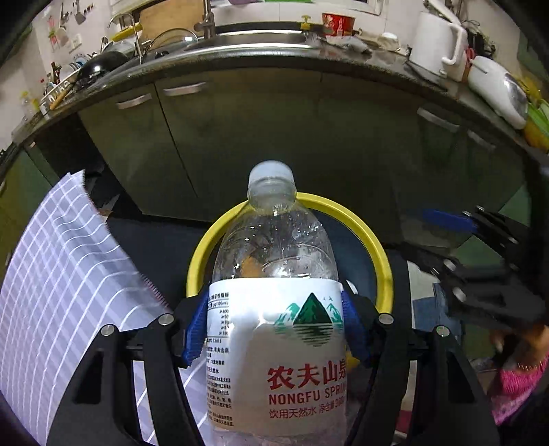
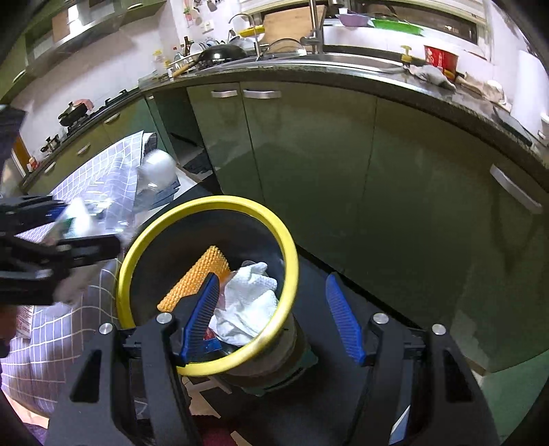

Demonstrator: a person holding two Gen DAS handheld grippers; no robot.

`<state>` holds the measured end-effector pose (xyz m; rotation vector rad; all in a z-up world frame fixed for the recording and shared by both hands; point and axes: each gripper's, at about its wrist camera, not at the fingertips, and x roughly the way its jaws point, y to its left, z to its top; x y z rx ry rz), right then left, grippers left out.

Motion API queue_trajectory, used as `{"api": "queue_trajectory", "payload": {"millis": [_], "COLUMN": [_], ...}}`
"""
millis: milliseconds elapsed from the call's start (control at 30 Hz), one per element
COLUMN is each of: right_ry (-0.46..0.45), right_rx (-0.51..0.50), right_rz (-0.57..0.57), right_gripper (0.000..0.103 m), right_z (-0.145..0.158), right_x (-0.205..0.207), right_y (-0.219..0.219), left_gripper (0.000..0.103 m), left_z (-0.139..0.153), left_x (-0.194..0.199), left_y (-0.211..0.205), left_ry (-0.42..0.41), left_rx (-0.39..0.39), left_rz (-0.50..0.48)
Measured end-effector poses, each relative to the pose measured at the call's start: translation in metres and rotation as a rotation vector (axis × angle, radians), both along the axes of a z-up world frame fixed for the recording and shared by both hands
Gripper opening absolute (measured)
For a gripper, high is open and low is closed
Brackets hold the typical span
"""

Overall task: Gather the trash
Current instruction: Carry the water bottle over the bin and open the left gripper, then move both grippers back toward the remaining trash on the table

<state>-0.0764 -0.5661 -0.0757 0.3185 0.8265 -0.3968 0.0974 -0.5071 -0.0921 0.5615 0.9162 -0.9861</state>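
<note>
Gripping a water bottle [image 1: 274, 308] between its blue pads, the left claw [image 1: 274, 329] hangs near the yellow-rimmed bin [image 1: 381, 260]. The right claw [image 2: 271, 319] gapes wide and empty over that bin.

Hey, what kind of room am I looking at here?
Most likely a home kitchen: a steel sink set in a dark countertop, green cabinets beneath, and a black wok beside the sink.

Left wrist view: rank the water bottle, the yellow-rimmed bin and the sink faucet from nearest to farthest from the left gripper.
1. Water bottle, clamped in the left gripper.
2. Yellow-rimmed bin, on the floor just behind the bottle.
3. Sink faucet, up on the counter at the back.
</note>
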Motion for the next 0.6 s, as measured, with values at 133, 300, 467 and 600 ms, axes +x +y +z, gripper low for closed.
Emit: {"api": "queue_trajectory", "payload": {"millis": [133, 300, 467, 600], "right_ry": [-0.002, -0.008, -0.008, -0.010], "right_rx": [0.008, 0.014, 0.020, 0.027], "right_rz": [-0.005, 0.012, 0.074, 0.168], "right_gripper": [0.062, 0.063, 0.063, 0.063], "right_z": [-0.002, 0.000, 0.001, 0.004], "right_x": [0.001, 0.004, 0.019, 0.041], "right_y": [-0.002, 0.005, 0.027, 0.060], "left_gripper": [0.089, 0.089, 0.095, 0.098], "left_z": [-0.011, 0.019, 0.062, 0.082], "left_x": [0.005, 0.000, -0.013, -0.017], "left_y": [-0.015, 0.029, 0.106, 0.172], "left_ry": [-0.053, -0.068, -0.154, -0.193], "left_rx": [-0.017, -0.117, -0.233, -0.268], "left_rz": [0.034, 0.084, 0.194, 0.303]}}
